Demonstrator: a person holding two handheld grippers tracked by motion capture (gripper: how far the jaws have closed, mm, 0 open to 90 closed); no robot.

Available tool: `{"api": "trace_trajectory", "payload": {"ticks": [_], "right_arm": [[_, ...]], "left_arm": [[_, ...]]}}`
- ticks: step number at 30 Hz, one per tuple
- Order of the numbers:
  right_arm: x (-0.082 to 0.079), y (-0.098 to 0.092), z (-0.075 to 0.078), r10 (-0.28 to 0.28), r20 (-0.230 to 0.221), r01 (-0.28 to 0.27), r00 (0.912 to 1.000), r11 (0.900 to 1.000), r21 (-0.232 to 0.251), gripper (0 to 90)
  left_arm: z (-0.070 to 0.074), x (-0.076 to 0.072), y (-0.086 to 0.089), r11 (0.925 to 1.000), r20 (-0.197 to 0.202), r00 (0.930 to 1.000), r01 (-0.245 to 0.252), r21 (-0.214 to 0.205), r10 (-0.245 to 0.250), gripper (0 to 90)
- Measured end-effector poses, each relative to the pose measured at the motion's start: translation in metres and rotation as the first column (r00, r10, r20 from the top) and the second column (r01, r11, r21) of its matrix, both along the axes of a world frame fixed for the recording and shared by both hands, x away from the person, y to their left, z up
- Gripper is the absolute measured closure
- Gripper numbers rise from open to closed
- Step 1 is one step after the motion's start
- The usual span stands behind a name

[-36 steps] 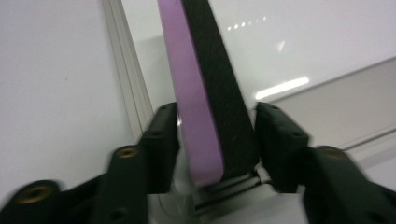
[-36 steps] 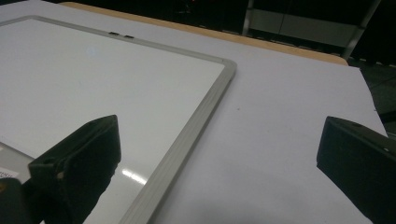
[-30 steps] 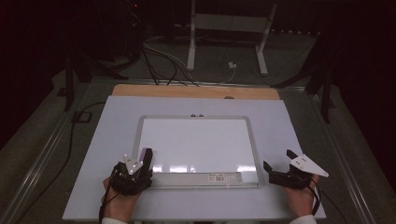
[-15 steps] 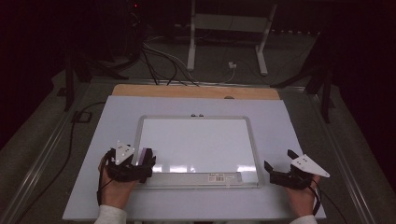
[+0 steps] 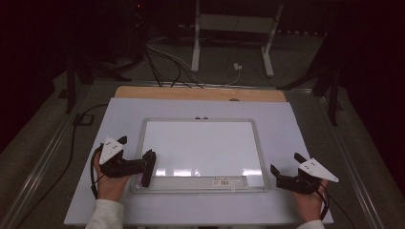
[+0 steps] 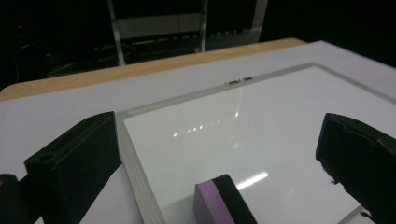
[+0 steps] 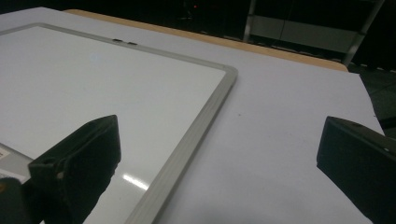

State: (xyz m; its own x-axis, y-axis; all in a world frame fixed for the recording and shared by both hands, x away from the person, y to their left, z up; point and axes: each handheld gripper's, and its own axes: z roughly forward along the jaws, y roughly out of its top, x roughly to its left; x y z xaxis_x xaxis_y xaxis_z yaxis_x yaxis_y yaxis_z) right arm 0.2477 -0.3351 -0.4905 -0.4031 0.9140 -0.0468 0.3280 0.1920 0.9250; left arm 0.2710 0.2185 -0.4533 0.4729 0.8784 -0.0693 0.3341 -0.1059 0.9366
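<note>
Whiteboard (image 5: 203, 150), a flat rectangle with a glossy white face and a pale grey rounded frame, lies in the middle of the worktop (image 5: 286, 124), which is covered by a smooth matte pale sheet with a strip of bare wood showing along its far edge. Lamps glint off the whiteboard's near half, and a small label sits on its near frame.

A second ago the left hand-held gripper (image 5: 147, 168) stood upright at the whiteboard's near left corner with its jaws partly closed; now it lies turned sideways, pointing in over that corner, and its jaws have just been opening to their widest. In the left gripper view a small eraser (image 6: 224, 199), a soft block with a purple layer against a black one, rests on the whiteboard's face between the spread jaws, touched by neither. My reading is that the eraser has just been let go, so the putting-down step looks finished.

The right hand-held gripper (image 5: 276, 172) has not moved: it rests on the worktop just off the whiteboard's near right corner, jaws wide apart and holding nothing, one over the whiteboard, the other over the sheet.
</note>
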Motion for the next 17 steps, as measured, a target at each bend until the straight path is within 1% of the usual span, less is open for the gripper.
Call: {"api": "trace_trajectory", "payload": {"ticks": [2, 3, 5, 8, 10, 12, 16, 17], "right_arm": [[0.0, 0.0, 0.001, 0.007, 0.001, -0.007, 1.0, 0.9998, 0.021, 0.0], [0.0, 0.0, 0.001, 0.008, 0.002, -0.008, 1.0, 0.9996, 0.027, 0.0], [-0.001, -0.001, 0.002, 0.012, 0.007, -0.013, 0.9999, 0.9993, 0.034, 0.0], [-0.001, -0.001, 0.003, 0.02, 0.01, -0.021, 0.9997, 0.9986, 0.049, 0.1], [-0.002, -0.002, 0.003, 0.024, 0.011, -0.024, 0.9997, 0.9984, 0.051, 0.0], [-0.003, -0.002, 0.004, 0.025, 0.016, -0.026, 0.9996, 0.9982, 0.054, 0.0], [-0.003, -0.001, 0.004, 0.024, 0.016, -0.025, 0.9996, 0.9981, 0.055, 0.0], [-0.003, -0.001, 0.004, 0.024, 0.016, -0.025, 0.9996, 0.9981, 0.057, 0.0]], "left_arm": [[-0.003, -0.001, 0.005, 0.9999, 0.007, 0.9999, -0.014, -0.008, 0.014, 0.7], [-0.004, -0.001, 0.007, 0.9998, 0.006, 0.9998, -0.021, -0.006, 0.022, 0.7], [-0.006, -0.003, 0.011, 0.9995, 0.015, 0.9994, -0.03, -0.007, 0.03, 0.7], [-0.01, -0.007, 0.016, 0.9986, 0.034, 0.9981, -0.051, 0.014, 0.051, 0.7], [-0.012, -0.01, 0.02, 0.9977, 0.044, 0.9969, -0.066, 0.013, 0.066, 0.7], [-0.014, -0.012, 0.022, 0.9969, 0.042, 0.9962, -0.077, 0.014, 0.077, 0.7], [-0.017, -0.012, 0.024, 0.994, 0.046, 0.9931, -0.109, 0.014, 0.108, 0.7], [-0.018, -0.011, 0.024, 0.993, 0.046, 0.992, -0.118, 0.007, 0.118, 0.7]]}}
